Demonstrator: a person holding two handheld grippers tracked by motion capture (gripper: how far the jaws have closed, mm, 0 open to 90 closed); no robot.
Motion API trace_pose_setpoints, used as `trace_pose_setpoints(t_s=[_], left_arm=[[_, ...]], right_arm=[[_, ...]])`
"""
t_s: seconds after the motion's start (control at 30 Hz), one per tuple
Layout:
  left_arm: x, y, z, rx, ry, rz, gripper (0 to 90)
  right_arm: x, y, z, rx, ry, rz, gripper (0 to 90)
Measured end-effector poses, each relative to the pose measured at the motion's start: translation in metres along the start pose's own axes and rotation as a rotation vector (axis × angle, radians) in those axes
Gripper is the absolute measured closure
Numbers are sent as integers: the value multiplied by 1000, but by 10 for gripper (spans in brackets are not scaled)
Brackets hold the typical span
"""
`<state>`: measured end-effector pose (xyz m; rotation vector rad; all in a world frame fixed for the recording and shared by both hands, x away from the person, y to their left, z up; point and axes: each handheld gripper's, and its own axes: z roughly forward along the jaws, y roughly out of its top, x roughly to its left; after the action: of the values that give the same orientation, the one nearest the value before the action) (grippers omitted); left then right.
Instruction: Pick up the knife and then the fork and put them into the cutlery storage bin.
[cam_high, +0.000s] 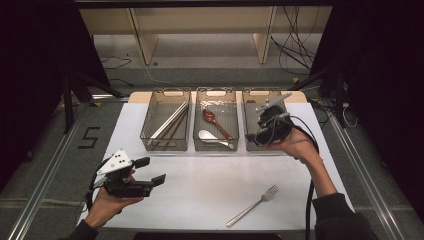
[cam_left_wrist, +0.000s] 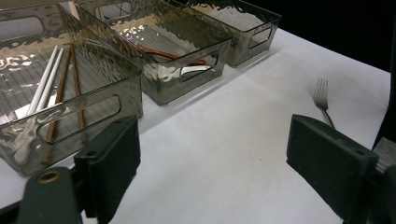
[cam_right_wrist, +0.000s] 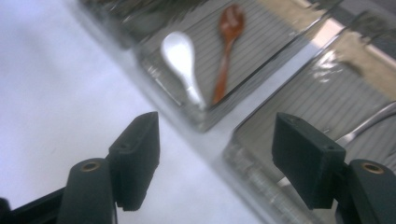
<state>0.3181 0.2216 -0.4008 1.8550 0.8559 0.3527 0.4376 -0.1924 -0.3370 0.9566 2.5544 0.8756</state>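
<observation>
Three clear smoky bins stand in a row at the back of the white mat. The left bin (cam_high: 144, 131) (cam_left_wrist: 93, 109) holds white and brown chopsticks (cam_high: 169, 122) (cam_left_wrist: 44, 86). In the middle bin (cam_high: 216, 148) (cam_right_wrist: 205, 119) lie a red-brown spoon (cam_high: 214, 120) (cam_right_wrist: 226, 42) and a white spoon (cam_high: 210, 136) (cam_right_wrist: 182, 65). My right gripper (cam_high: 254, 140) (cam_right_wrist: 215, 163) hovers over the right bin's (cam_high: 250, 102) (cam_right_wrist: 299, 107) near end, open and empty; a metal utensil handle (cam_right_wrist: 369, 123) lies inside. A metal fork (cam_high: 252, 206) (cam_left_wrist: 322, 98) rests on the mat at front right. My left gripper (cam_high: 151, 170) (cam_left_wrist: 212, 163) is open at front left.
The mat (cam_high: 200, 175) stretches between the bins and the front edge. A wooden shelf frame (cam_high: 145, 40) and loose cables (cam_high: 295, 45) sit on the floor beyond the table. Dark stands flank both sides.
</observation>
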Motion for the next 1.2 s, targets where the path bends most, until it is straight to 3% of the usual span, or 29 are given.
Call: trace_pose_setpoints(t_s=[0.27, 0.6, 1.2], left_arm=[[0, 0, 1, 3, -1, 0, 166], [0, 0, 1, 0, -2, -3, 163], [0, 0, 0, -5, 0, 5, 161]], right_arm=[[29, -39, -2, 42, 62, -40, 286], [62, -68, 8, 96, 136, -95, 260], [84, -87, 28, 203, 186, -149, 264]])
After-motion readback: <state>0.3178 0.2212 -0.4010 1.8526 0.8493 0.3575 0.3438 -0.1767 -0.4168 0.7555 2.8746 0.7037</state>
